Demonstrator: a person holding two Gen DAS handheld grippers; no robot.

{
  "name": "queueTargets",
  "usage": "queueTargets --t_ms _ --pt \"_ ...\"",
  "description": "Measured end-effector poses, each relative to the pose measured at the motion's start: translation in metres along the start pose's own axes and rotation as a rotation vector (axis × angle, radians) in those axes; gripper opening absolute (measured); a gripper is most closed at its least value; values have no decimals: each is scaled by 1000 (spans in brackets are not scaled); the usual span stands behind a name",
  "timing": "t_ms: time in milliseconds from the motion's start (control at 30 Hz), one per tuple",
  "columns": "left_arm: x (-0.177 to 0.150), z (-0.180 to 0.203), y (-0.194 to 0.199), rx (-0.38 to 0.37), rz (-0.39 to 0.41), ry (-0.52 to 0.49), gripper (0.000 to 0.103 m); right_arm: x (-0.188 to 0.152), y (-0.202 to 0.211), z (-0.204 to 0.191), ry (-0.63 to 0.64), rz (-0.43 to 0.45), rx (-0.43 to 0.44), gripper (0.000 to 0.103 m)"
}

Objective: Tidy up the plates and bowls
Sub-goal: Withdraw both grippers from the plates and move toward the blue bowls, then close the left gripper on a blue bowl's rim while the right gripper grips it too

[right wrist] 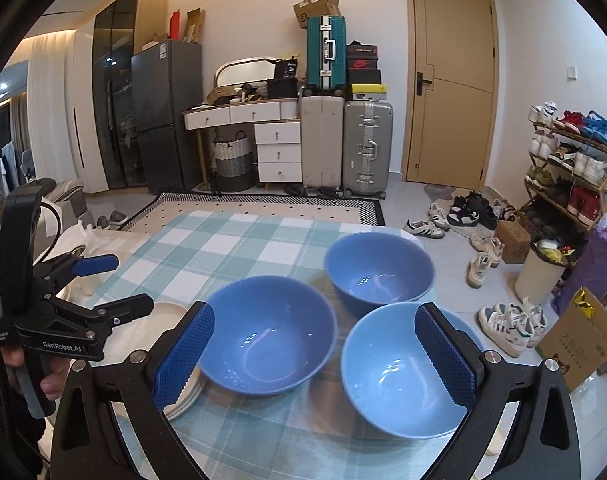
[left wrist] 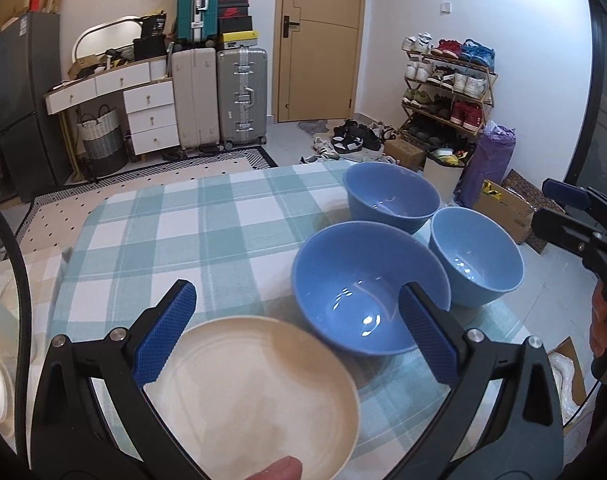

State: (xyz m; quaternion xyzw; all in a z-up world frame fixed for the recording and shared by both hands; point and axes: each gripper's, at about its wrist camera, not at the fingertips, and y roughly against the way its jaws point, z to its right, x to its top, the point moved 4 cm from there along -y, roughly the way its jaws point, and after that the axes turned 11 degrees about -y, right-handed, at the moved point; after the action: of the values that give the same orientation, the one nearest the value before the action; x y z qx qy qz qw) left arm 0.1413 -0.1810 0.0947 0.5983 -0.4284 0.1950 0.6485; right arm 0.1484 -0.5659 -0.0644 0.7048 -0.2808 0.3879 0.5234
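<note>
We see both grippers, left gripper (left wrist: 297,330) and right gripper (right wrist: 315,354), fingers wide apart, empty, above three glossy blue bowls (right wrist: 269,346) and round cream plate (left wrist: 255,396) on checked tabletop (left wrist: 175,232).

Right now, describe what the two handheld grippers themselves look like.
Both are black plastic frames with silver pivot bolts and two fingers faced in textured blue pads. The left gripper shows white lettering "GenRobot.AI" on its side in the right wrist view, plus a black cable looping off its upright housing. The right gripper matches in build.
</note>
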Motion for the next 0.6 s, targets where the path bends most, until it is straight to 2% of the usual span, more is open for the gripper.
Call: queueTargets --t_ms 333,600 --pt "54 36 -43 -58 3 -32 101 39 1 53 -40 -6 -45 102" --pt "80 39 -77 -75 -16 -20 101 55 -24 83 -76 -41 -85 102"
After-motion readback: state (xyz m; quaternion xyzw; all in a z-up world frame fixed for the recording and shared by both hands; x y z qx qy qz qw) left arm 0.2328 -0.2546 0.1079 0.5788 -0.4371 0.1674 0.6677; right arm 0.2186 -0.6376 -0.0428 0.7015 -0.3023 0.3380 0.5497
